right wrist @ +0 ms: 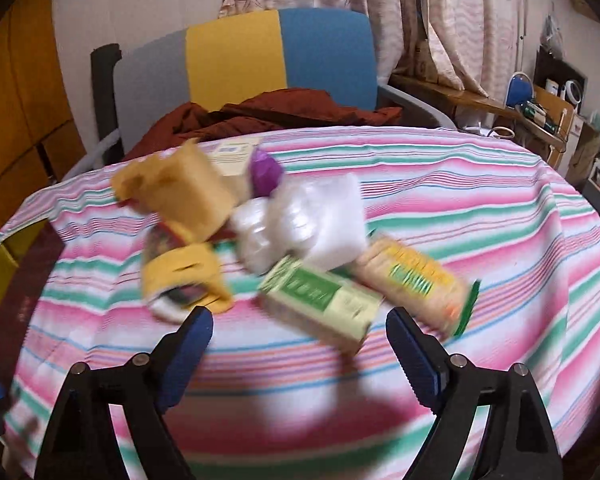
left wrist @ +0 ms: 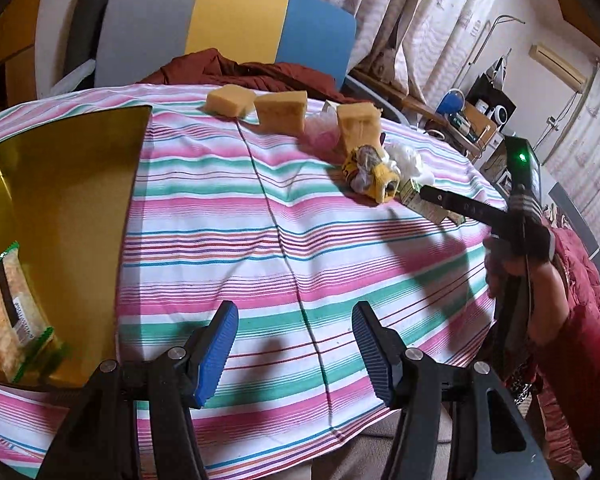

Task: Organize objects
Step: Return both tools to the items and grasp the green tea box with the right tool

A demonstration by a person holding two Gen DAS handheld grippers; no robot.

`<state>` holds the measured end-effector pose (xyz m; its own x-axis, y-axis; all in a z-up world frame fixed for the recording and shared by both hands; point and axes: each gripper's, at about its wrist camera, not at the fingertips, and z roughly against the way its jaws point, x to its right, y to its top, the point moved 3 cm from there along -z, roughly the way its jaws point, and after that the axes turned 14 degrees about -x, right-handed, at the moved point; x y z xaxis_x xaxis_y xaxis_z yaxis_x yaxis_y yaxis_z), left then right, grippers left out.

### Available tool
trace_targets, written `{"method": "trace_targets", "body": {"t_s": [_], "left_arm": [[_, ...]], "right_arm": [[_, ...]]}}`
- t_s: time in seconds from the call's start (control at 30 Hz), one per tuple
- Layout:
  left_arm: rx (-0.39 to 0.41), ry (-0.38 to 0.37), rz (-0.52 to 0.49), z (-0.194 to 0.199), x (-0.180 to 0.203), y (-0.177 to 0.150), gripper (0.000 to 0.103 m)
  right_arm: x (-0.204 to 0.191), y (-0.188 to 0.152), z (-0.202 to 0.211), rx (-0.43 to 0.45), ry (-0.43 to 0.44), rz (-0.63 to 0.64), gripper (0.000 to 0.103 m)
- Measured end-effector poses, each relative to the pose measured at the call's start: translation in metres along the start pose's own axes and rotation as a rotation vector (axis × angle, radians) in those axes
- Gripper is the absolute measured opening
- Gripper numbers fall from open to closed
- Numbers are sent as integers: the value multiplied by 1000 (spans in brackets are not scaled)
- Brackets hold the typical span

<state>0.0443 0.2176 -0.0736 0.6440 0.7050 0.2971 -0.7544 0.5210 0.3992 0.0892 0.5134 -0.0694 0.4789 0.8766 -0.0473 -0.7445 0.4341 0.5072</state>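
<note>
Right wrist view, blurred, shows the pile of things to be sorted: a green and cream carton point(right wrist: 320, 300) lies on the striped cloth point(right wrist: 480, 208) just ahead of the right gripper point(right wrist: 300, 332), whose jaws stand wide apart with nothing between them; a cracker packet point(right wrist: 416, 280) with a green end lies just beside the carton on the right; a white plastic bundle point(right wrist: 304, 224) sits behind both, with a purple thing point(right wrist: 265, 172) at its far edge; a yellow sponge point(right wrist: 184, 188) and a yellow wrapped bundle point(right wrist: 184, 276) lie to the left, touching the heap.

Left wrist view has the left gripper point(left wrist: 296, 350) over bare cloth, its blue-padded jaws parted and empty; a gold tray point(left wrist: 80, 184) rests on the surface at the left, holding one packet point(left wrist: 12, 316) with a green edge; three yellow sponges point(left wrist: 280, 110) stand in a row near the far edge, and the yellow bundle, white plastic and carton lie right of them (the right gripper's black fingers point(left wrist: 452, 204) reach over the carton there, so contact cannot be judged); a hand point(left wrist: 512, 268) in a red sleeve point(left wrist: 580, 344) holds that tool.

Beyond the surface: a chair back point(left wrist: 228, 24) in grey, yellow and blue, a dark red cloth point(left wrist: 236, 74) heaped on its seat, and patterned curtains point(left wrist: 440, 12).
</note>
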Motion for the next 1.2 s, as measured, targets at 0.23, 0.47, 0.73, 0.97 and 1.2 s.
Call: {"method": "trace_targets", "body": {"t_s": [0.23,0.47,0.73,0.97,1.2], "left_arm": [[-25,4,-3,-7,5,4,60],[-34,-5,-13,-12,11,13,60],[-39,-5,-20,-18,17,29,60],[-42,6,-47,-31,29,49,60],[-55,-2,-87,-53,47,72,68]], "right_arm": [[9,9,-22,-35,22,17,88],[-10,-10,-13,-45,160,15,83],[-7,-1,-14,-15,109,26,74],[-9,5,-38,-38,102,33,37],[-6,3,-41,8,125,-44,33]]}}
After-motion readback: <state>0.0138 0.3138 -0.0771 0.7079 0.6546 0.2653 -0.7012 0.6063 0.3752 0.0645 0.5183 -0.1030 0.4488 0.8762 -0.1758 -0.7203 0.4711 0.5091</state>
